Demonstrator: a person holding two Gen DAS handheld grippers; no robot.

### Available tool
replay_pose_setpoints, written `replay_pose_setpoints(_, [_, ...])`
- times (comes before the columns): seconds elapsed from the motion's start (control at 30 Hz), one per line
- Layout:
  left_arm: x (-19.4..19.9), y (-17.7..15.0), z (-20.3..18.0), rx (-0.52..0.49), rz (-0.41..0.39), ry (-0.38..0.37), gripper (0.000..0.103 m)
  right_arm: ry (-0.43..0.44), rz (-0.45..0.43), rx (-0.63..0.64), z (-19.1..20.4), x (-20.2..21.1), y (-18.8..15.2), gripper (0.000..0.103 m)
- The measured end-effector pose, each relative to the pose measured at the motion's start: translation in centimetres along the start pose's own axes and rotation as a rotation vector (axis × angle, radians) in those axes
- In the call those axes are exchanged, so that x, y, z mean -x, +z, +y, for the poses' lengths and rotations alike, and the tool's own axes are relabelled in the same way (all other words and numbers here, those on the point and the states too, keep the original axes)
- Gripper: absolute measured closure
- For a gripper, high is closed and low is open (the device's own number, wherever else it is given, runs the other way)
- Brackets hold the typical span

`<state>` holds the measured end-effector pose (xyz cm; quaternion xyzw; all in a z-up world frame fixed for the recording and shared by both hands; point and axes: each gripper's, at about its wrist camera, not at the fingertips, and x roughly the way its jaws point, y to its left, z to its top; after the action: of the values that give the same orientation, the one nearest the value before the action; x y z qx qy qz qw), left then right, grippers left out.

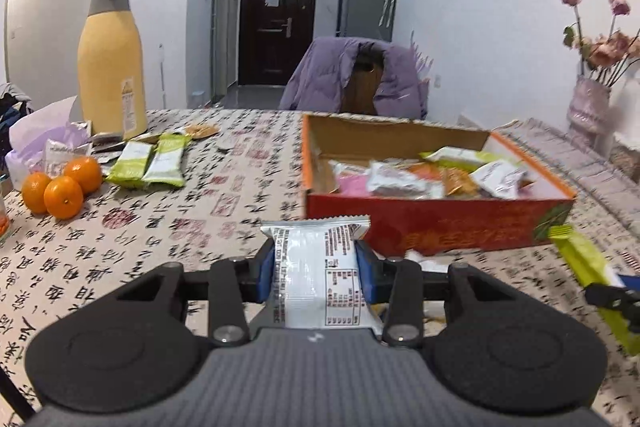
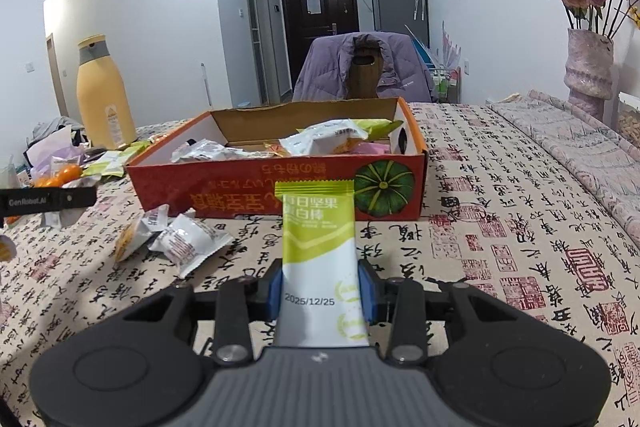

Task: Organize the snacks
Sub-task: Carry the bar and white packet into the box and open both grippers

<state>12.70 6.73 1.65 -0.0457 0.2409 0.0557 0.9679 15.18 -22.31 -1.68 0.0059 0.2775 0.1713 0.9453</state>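
Two grippers each clamp a snack. In the left wrist view, the left gripper (image 1: 316, 267) sits low in the centre, its blue pads (image 1: 266, 269) pressed against a white packet (image 1: 320, 275) held above the tablecloth (image 1: 200, 219). To the upper right of it lies the red box (image 1: 436, 227), open and holding mixed packets. Toward the upper left lie two green bars (image 1: 150, 163) side by side, three oranges (image 1: 60, 187) touching one another, and a yellow flask (image 1: 112, 63) standing upright.

In the right wrist view, the right gripper (image 2: 322, 287) grips a green-and-white bar (image 2: 320, 259) that points up toward the box (image 2: 280, 187) in mid-frame. Left of the bar, two loose white packets (image 2: 176, 239) lie on the cloth just in front of the box. A vase (image 2: 588, 71) of roses stands at the upper right.
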Motion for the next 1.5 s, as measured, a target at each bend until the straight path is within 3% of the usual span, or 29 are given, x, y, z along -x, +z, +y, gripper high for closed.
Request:
replay_pose_setpoints(0.73, [-0.2, 1.5, -6.6, -0.004, -0.036, -0.095, 0.062, 0.055, -0.082, 0.018, 1.4, -0.5, 2.8, 0.066])
replay_pose_setpoints(1.13, [-2.7, 5.7, -7.9, 0.008, -0.093, -0.066, 0.062, 0.066, -0.164, 0.046, 1.8, -2.9, 8.6, 0.066])
replay_pose_setpoints(1.5, [-7.3, 9.5, -7.4, 0.064, -0.113, -0.025, 0.062, 0.053, -0.194, 0.044, 1.8, -7.0, 13.6, 0.066])
